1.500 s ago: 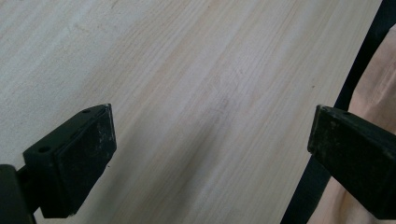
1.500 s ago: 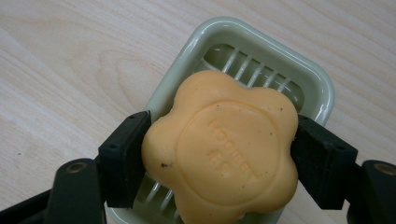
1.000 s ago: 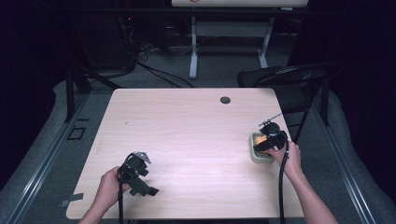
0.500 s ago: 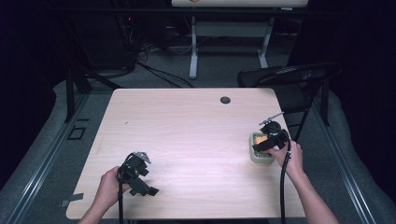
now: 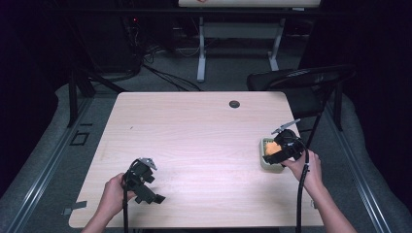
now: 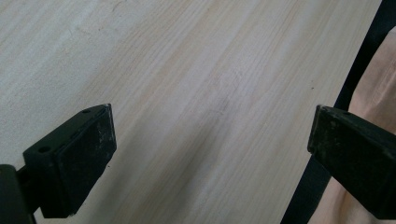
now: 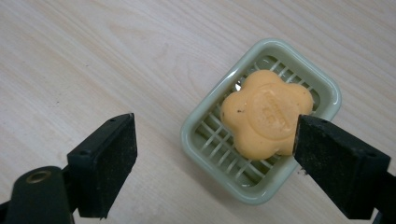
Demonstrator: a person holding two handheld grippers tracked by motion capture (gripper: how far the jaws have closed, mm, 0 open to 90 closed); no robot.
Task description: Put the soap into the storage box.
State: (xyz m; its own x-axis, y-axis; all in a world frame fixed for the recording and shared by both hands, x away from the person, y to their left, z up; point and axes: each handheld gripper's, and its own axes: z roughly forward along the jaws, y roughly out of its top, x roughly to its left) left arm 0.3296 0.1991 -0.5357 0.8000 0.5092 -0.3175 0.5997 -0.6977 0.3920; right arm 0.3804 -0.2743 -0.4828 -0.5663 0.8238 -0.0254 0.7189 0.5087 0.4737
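1. Soap dish (image 7: 261, 116), pale green with a slatted floor, sits on the light wood surface (image 5: 194, 141), right of centre in the high view, near the right edge.
2. Orange flower-shaped soap bar (image 7: 265, 112) lies flat in the dish.
3. Right gripper (image 7: 217, 163) hangs over the dish, fingers wide, holding nothing; one finger (image 7: 338, 168) overlaps the soap's edge in its own view.
4. Left gripper (image 6: 210, 158), lower left of the high view, over bare wood, fingers wide, holding nothing.
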